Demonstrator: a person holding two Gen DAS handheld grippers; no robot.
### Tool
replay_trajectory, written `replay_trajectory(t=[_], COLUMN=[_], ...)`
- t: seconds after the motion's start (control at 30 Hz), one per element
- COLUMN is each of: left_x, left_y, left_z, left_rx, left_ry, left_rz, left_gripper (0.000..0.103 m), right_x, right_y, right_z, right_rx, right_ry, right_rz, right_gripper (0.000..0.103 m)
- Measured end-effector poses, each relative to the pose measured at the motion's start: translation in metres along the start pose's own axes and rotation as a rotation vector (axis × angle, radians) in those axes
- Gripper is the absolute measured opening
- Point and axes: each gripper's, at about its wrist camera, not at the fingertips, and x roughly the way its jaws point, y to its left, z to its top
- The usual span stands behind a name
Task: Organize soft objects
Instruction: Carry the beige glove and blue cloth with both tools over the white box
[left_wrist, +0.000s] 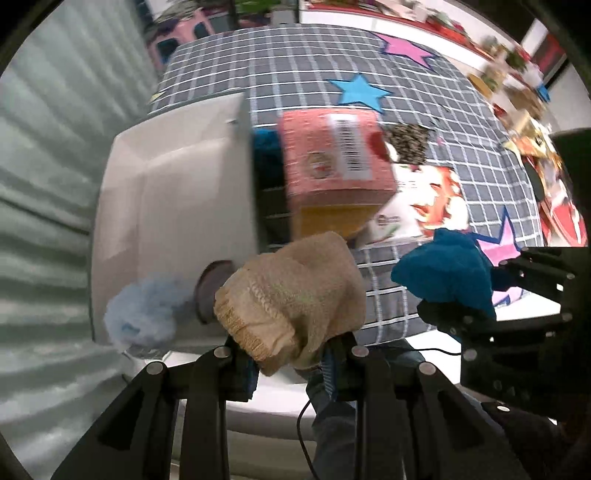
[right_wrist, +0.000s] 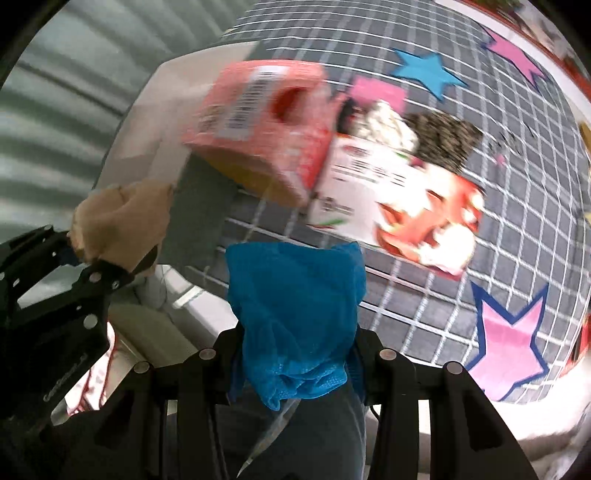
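My left gripper (left_wrist: 291, 354) is shut on a beige knitted cloth (left_wrist: 291, 295), which bunches up above its black fingers. The same cloth (right_wrist: 122, 218) and gripper (right_wrist: 92, 266) show at the left of the right wrist view. A bright blue mesh cloth (right_wrist: 295, 314) hangs crumpled in my right gripper (right_wrist: 295, 350), which is shut on it. From the left wrist view that blue cloth (left_wrist: 447, 273) sits at the right, in the right gripper (left_wrist: 517, 291). Both hang over the near edge of a table covered with a grey checked cloth (left_wrist: 295, 70).
A white bin (left_wrist: 173, 221) stands at the left, with a pale blue fluffy item (left_wrist: 144, 317) at its near corner. Beside it are a pink box with a barcode (left_wrist: 332, 162) and a white packet with a red picture (left_wrist: 424, 206). Corrugated grey wall (left_wrist: 44, 184) at far left.
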Motion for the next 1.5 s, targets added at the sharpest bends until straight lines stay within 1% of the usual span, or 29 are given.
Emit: replay_trajectory(t=[0.33, 0.6, 0.73, 1.07, 1.3, 1.5], left_x=[-0.006, -0.006, -0.007, -0.007, -0.005, -0.008], left_y=[0.043, 0.071, 0.084, 0.103, 0.121, 0.138], left_z=[-0.011, -0.015, -0.015, -0.011, 0.005, 0.017], left_rx=[-0.126, -0.207, -0.240, -0.274, -0.312, -0.338], left_ry=[-0.022, -0.029, -0.030, -0.028, -0.034, -0.052], left_rz=[0.008, 0.010, 0.016, 0.030, 0.044, 0.068], left_gripper=[0.029, 0.029, 0.029, 0.029, 0.029, 0.029], right_x=[0.005, 0.004, 0.004, 0.005, -0.001, -0.008], right_y=[0.059, 0.093, 0.102, 0.118, 0.129, 0.138], right_z=[0.023, 0.039, 0.050, 0.077, 0.098, 0.122], right_rx=[-0.159, -0.250, -0.277, -0.323, -0.343, -0.358], right_ry=[0.012, 0.022, 0.020, 0.010, -0.013, -0.057], right_rz=[-0.022, -0.031, -0.031, -0.021, -0.025, -0.038], right_gripper=[0.046, 0.046, 0.046, 0.046, 0.046, 0.046])
